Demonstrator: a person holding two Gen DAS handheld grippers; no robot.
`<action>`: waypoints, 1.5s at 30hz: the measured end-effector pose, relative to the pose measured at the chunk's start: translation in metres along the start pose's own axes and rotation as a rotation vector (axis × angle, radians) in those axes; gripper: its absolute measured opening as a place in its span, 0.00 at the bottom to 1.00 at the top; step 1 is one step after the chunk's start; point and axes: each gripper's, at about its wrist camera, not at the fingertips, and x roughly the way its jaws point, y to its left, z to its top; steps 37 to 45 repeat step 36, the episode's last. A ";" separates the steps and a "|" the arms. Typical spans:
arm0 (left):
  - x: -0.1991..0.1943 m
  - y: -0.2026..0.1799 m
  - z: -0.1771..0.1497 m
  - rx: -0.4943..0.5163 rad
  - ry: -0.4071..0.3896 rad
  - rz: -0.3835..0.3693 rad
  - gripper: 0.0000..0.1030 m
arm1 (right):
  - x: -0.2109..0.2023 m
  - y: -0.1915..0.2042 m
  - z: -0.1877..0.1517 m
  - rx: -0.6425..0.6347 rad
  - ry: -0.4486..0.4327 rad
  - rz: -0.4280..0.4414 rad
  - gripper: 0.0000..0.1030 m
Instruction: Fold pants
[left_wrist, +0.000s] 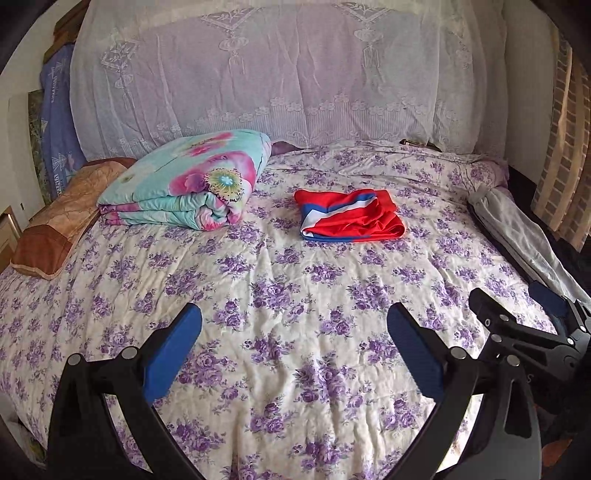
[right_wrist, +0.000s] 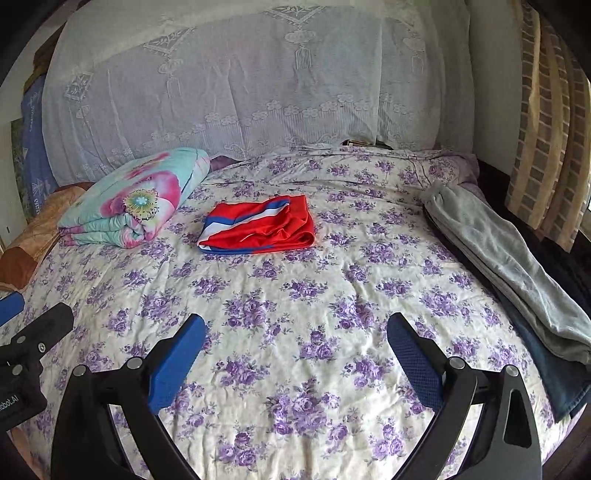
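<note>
**Folded red shorts on a floral bed, two tools hovering empty**

The left tool (left_wrist: 294, 325) hangs with blue pads spread wide over the bed (left_wrist: 258, 266). Red pants (left_wrist: 351, 221) lie folded mid-bed. A folded floral quilt (left_wrist: 192, 184) sits to their left. Grey trousers (left_wrist: 517, 225) drape the right edge, near the right tool (left_wrist: 521, 306).

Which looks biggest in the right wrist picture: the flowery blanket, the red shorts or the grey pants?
1. grey pants, though nearest the camera
2. flowery blanket
3. red shorts, only slightly smaller than the blanket
</note>
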 end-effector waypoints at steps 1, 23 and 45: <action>-0.001 0.000 0.000 0.001 -0.001 0.001 0.95 | 0.000 0.000 0.000 0.002 0.000 0.001 0.96; -0.002 -0.004 0.005 0.015 -0.012 -0.001 0.95 | -0.007 0.001 0.003 0.019 -0.011 0.001 0.96; -0.002 -0.003 0.004 0.022 -0.002 -0.007 0.95 | -0.008 0.004 0.003 0.020 -0.013 -0.001 0.96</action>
